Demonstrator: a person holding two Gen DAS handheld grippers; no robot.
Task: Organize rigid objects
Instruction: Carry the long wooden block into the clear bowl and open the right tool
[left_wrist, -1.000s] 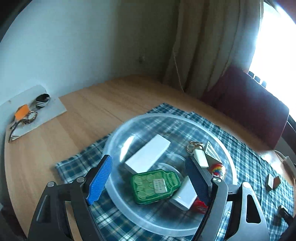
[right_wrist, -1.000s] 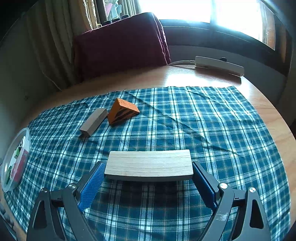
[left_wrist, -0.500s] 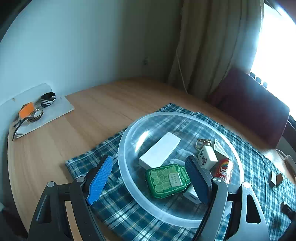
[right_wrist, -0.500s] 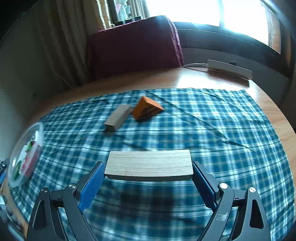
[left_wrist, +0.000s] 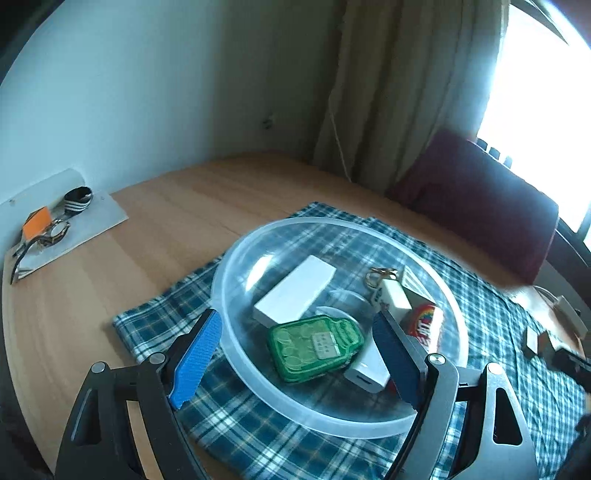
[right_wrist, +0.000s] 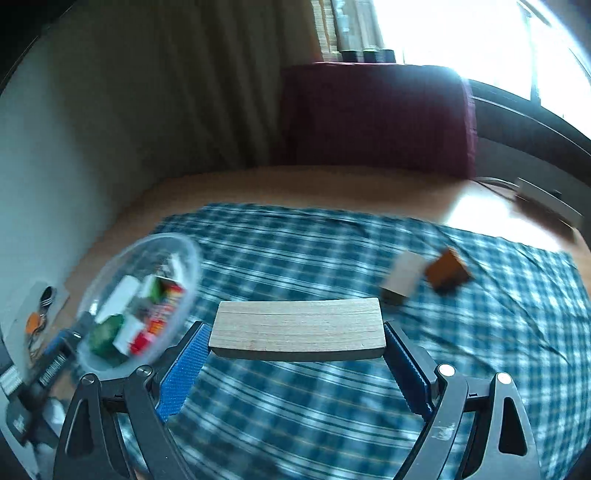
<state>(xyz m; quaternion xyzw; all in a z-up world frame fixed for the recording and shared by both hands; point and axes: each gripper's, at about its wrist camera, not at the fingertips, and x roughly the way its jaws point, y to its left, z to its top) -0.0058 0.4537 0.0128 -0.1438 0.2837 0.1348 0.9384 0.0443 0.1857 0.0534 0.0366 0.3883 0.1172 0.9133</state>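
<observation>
A clear plastic bowl (left_wrist: 295, 220) sits on a blue checked cloth (left_wrist: 155, 321). It holds a white box (left_wrist: 295, 291), a green bottle-shaped case (left_wrist: 314, 345), a white charger (left_wrist: 367, 369), a tile keychain (left_wrist: 391, 297) and a red pack (left_wrist: 424, 325). My left gripper (left_wrist: 297, 317) is open at the bowl's near side, with one finger outside the rim and one over the inside. My right gripper (right_wrist: 295, 328) is shut on a long wooden block (right_wrist: 295, 321), held above the cloth (right_wrist: 295, 251). The bowl (right_wrist: 110, 266) lies to its left. A small brown block (right_wrist: 402, 277) and an orange wedge (right_wrist: 447, 269) lie to the right.
A white sheet (left_wrist: 92, 225) with a watch (left_wrist: 55, 230) and an orange tag lies at the table's left edge by the wall. A maroon chair back (left_wrist: 480, 192) stands behind the table, and a white power strip (right_wrist: 546, 201) lies near the window.
My right gripper has swung left with the wooden block, bringing the bowl closer in view and leaving the two small blocks off to the right. The left gripper has shifted slightly and stays open.
</observation>
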